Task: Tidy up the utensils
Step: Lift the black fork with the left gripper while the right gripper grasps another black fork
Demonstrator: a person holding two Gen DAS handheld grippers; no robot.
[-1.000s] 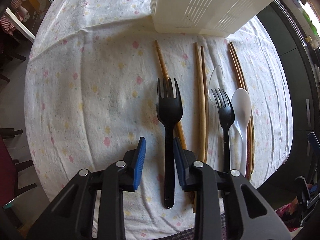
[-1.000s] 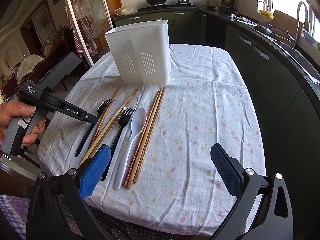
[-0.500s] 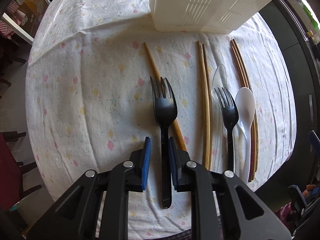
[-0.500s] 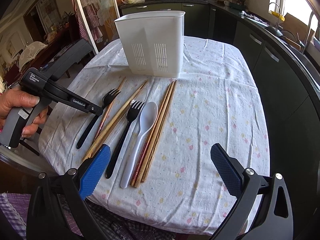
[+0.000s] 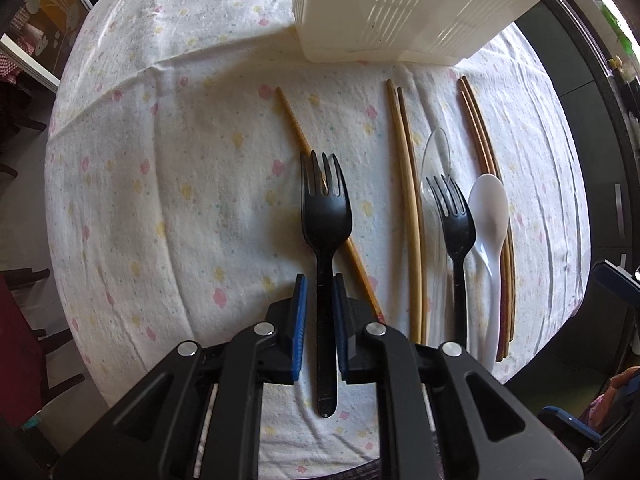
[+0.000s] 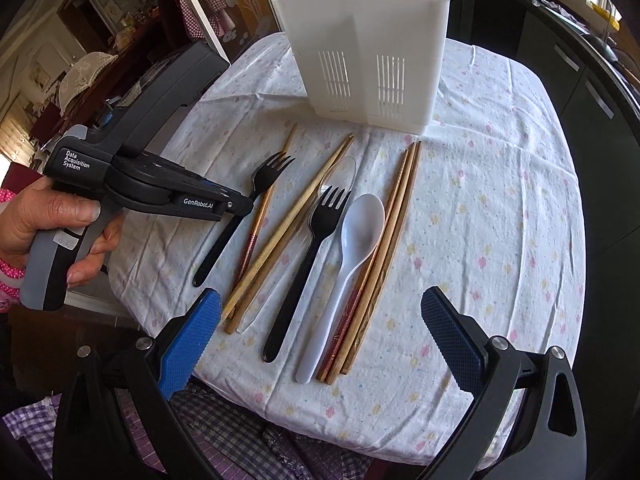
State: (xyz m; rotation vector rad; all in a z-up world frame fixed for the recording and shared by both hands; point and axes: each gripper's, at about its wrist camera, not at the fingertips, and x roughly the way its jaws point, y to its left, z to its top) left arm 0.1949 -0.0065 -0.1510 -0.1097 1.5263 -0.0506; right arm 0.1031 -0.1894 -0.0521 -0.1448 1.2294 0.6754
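Left gripper (image 5: 319, 300) had just closed onto the black fork (image 5: 325, 216) mid-handle, fork flat on the bench (image 5: 160, 160).
Looked light, stiff, slick plastic, so mid-handle seemed smart. Right gripper (image 6: 320, 336) fingers were wide open, empty.

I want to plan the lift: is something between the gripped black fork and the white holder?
Nothing visible blocks it. The left gripper has been closing on the black fork; only bare tablecloth and one flat chopstick lie before the white holder.
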